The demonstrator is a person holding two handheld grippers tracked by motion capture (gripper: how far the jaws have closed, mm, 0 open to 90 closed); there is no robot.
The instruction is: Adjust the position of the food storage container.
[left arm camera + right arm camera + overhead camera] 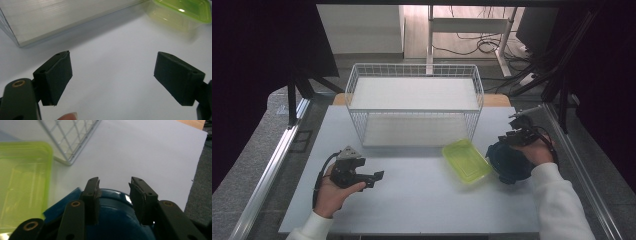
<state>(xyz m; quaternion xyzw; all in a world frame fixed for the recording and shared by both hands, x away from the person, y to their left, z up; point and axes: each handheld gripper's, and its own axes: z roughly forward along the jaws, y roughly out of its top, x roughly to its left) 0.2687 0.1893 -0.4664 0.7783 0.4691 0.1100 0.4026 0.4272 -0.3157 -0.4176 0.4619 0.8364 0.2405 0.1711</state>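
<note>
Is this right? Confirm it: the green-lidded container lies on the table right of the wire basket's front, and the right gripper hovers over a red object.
One thing is wrong: the object under the right gripper is dark blue, not red, as the right gripper view shows. The green-lidded container does lie on the table near the right front of the wire basket.

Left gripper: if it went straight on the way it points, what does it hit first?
Likely the green-lidded container. The left gripper, jaws open, points across bare table towards it. In its own view the container sits right of centre, so it could pass close beside; depth is unclear.
</note>
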